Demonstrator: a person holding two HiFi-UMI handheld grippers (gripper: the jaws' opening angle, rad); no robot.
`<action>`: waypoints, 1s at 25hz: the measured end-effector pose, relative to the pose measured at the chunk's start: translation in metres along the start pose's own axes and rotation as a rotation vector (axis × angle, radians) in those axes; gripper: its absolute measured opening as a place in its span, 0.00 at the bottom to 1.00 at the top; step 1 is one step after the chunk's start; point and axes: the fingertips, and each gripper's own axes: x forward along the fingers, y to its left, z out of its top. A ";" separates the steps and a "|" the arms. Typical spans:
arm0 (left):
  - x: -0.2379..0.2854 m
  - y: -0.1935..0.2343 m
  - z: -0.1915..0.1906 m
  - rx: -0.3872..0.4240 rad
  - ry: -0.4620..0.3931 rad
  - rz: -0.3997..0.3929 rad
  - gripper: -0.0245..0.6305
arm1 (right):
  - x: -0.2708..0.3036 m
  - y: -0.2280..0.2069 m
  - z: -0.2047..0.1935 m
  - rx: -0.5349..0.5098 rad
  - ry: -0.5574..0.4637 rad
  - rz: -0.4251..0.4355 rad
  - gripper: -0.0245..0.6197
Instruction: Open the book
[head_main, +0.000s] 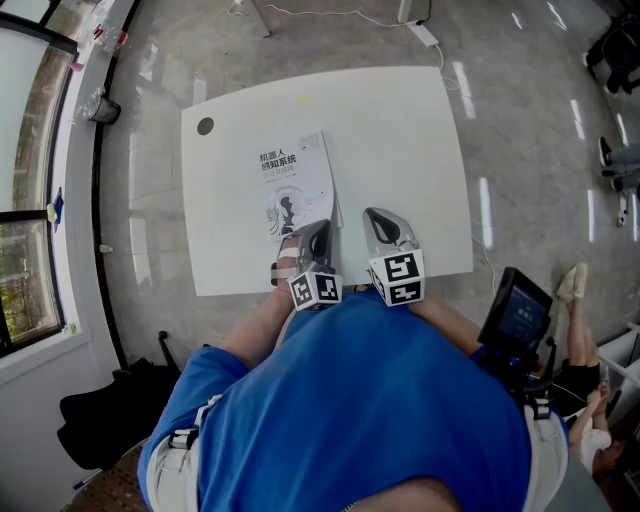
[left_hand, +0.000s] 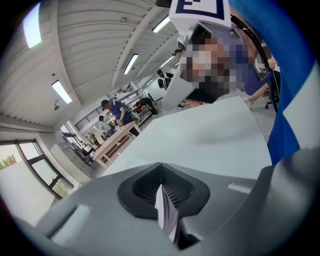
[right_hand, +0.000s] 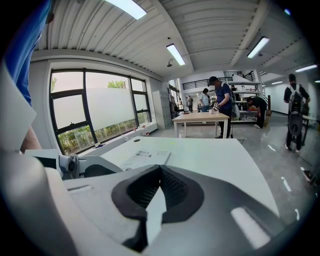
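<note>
A white book (head_main: 292, 185) with dark print on its cover lies on the white table (head_main: 400, 140), left of the middle. My left gripper (head_main: 320, 228) is at the book's near right corner, shut on a thin sheaf of the book's sheets (left_hand: 167, 215). In the left gripper view its tips (left_hand: 161, 165) meet above that sheaf. My right gripper (head_main: 376, 213) rests just right of the book, shut with nothing in it. In the right gripper view its tips (right_hand: 160, 167) touch, and the book (right_hand: 145, 157) and the left gripper (right_hand: 80, 165) show to the left.
A round cable hole (head_main: 205, 126) sits at the table's far left corner. A power strip (head_main: 425, 35) lies on the floor beyond the table. Windows (right_hand: 100, 112) run along the left. Several people stand round a wooden table (right_hand: 200, 120) farther off.
</note>
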 end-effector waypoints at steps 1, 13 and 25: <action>-0.001 0.004 0.001 -0.014 -0.004 0.009 0.05 | 0.000 0.000 0.000 -0.001 0.000 0.001 0.04; -0.025 0.046 0.000 -0.159 -0.005 0.129 0.05 | 0.004 0.012 0.006 -0.020 -0.005 0.036 0.04; -0.039 0.072 -0.026 -0.283 0.044 0.253 0.05 | 0.010 0.013 0.011 -0.052 -0.037 0.063 0.04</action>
